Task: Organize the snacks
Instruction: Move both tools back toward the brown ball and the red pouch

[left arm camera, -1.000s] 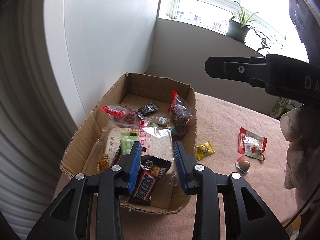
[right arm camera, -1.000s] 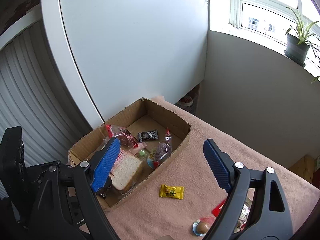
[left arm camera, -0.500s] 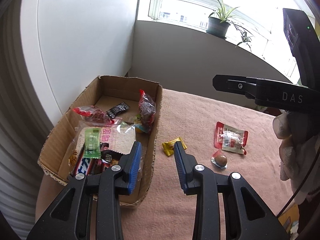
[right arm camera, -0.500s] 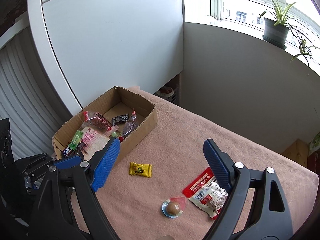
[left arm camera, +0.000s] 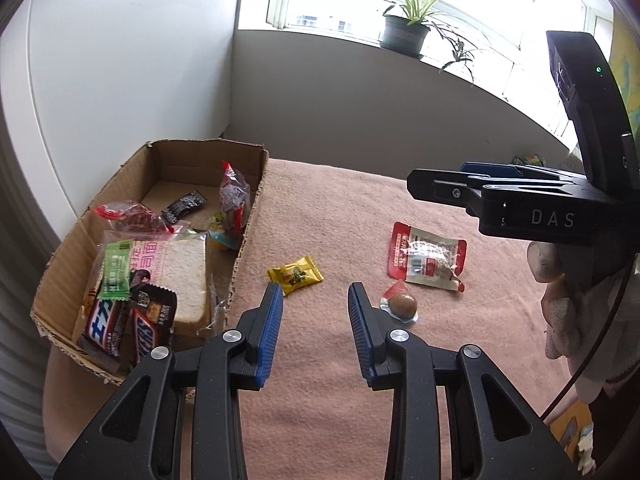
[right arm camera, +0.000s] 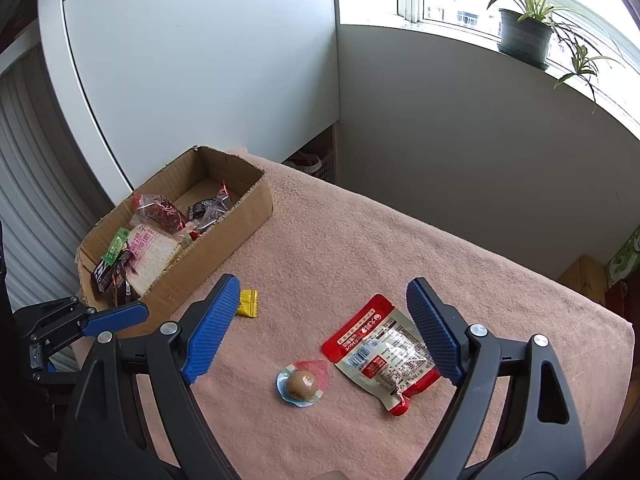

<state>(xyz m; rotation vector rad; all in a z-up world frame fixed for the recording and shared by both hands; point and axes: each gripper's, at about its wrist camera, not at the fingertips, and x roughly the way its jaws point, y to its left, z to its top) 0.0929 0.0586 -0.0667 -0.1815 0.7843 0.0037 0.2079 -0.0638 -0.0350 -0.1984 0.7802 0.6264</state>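
— What is the surface looking like?

— A counter [right arm camera: 360, 240] draped in a pink towel is sitting under a bright window, with white panels and a grey wall behind it.

— And nearest the cameras?

— The left gripper [left arm camera: 315, 320] is hovering low over the towel with its blue pads standing partly apart, gripping nothing. The right gripper [right arm camera: 320, 336] is hanging above the loose snacks with its pads spread wide, also gripping nothing.

— Which snacks are lying loose?

— A round brown sweet in a clear wrapper [right arm camera: 302, 385] is lying closest, between the right gripper's fingers in that view and just beside the left gripper's right pad. Touching it or nearly so, a red and clear pouch [right arm camera: 384, 350] is lying flat. A yellow candy packet [left arm camera: 295, 274] is resting a little further left, near the box wall.

— And the box?

— The cardboard box [right arm camera: 224, 240] is sitting at the counter's left edge. At its near end Snickers bars [left arm camera: 146, 326] are lying beside a bagged bread slice [left arm camera: 180, 268], with a green packet [left arm camera: 115, 270] on top. Further in, a red-tipped clear bag [left arm camera: 134, 218], a small black packet [left arm camera: 184, 204] and another clear bag [left arm camera: 234, 200] leaning on the wall are lying.

— Beyond that?

— A potted plant [right arm camera: 524, 34] is standing on the sill.
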